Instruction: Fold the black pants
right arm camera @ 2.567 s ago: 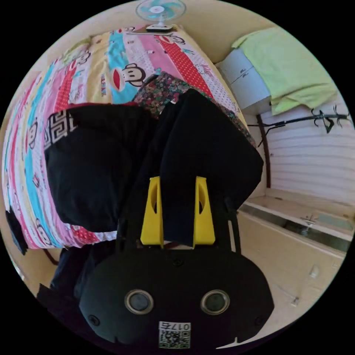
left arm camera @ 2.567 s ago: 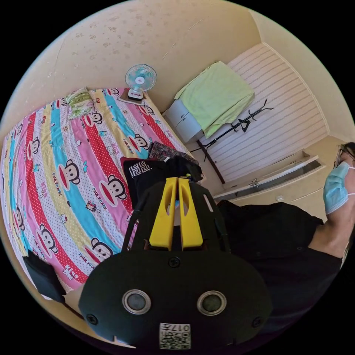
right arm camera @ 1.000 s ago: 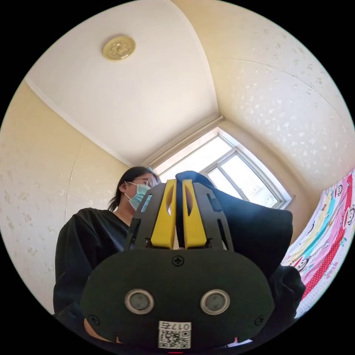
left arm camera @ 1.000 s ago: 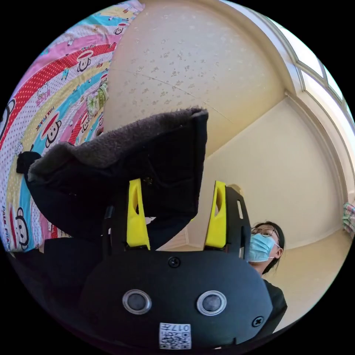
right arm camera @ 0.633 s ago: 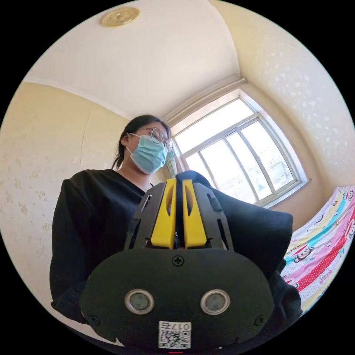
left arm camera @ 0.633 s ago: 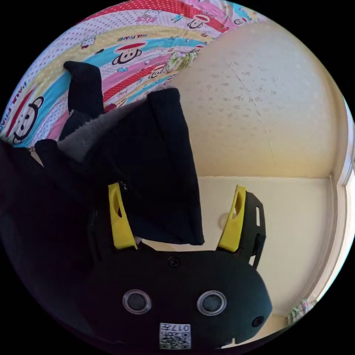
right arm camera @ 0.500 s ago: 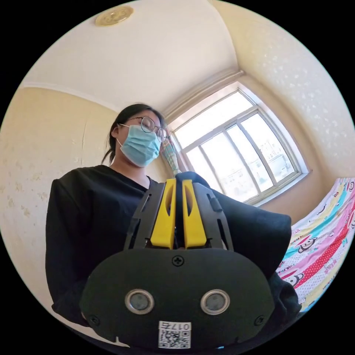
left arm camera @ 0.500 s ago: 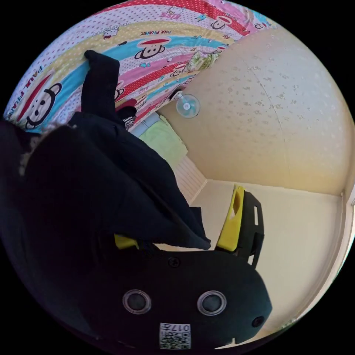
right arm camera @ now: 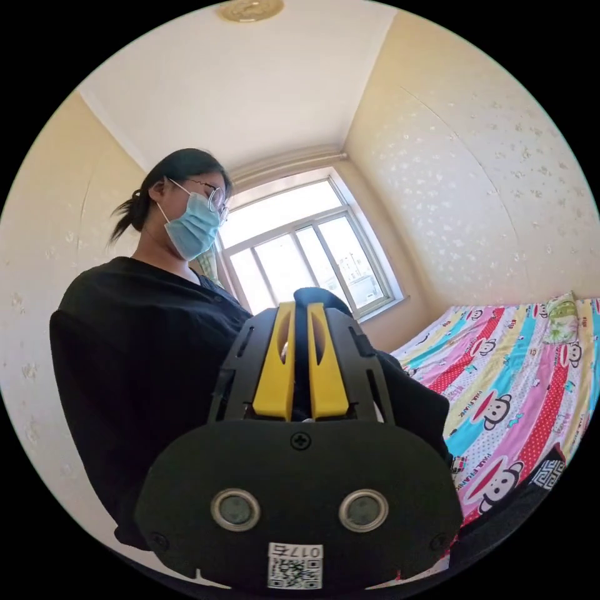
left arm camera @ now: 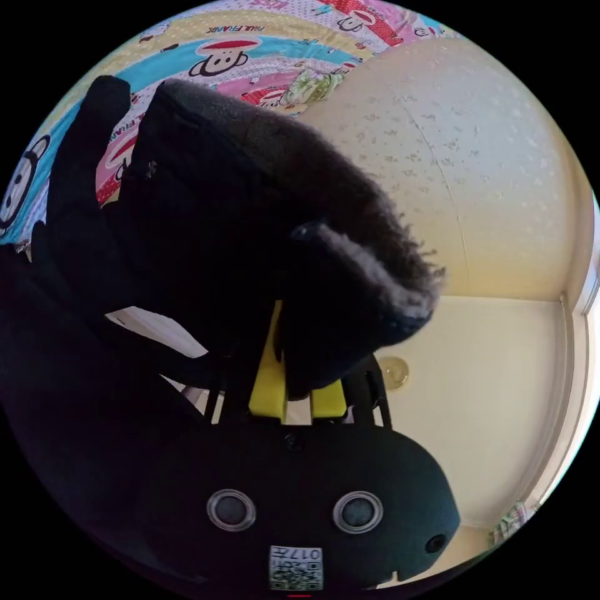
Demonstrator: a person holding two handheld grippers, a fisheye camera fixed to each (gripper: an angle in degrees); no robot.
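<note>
The black pants [left arm camera: 206, 206] with a fuzzy grey lining hang in the air in front of the left gripper view. My left gripper [left arm camera: 299, 350] has its yellow jaws closed on a fold of them. In the right gripper view my right gripper [right arm camera: 301, 312] is shut on another edge of the black pants [right arm camera: 412, 400], which drape down to the right of it. One dark leg [left arm camera: 81, 162] trails toward the bed.
The bed [right arm camera: 531, 387] has a striped cartoon sheet. A person in a black top [right arm camera: 144, 350] stands close behind my right gripper, before a window [right arm camera: 300, 250]. A dark patterned garment [right arm camera: 544, 475] lies at the bed's near edge. A small pillow [left arm camera: 306, 84] lies by the wall.
My left gripper's jaws, wide apart half a second ago, have closed on the pants. The right gripper's camera has swung toward the bed while it keeps its hold.
</note>
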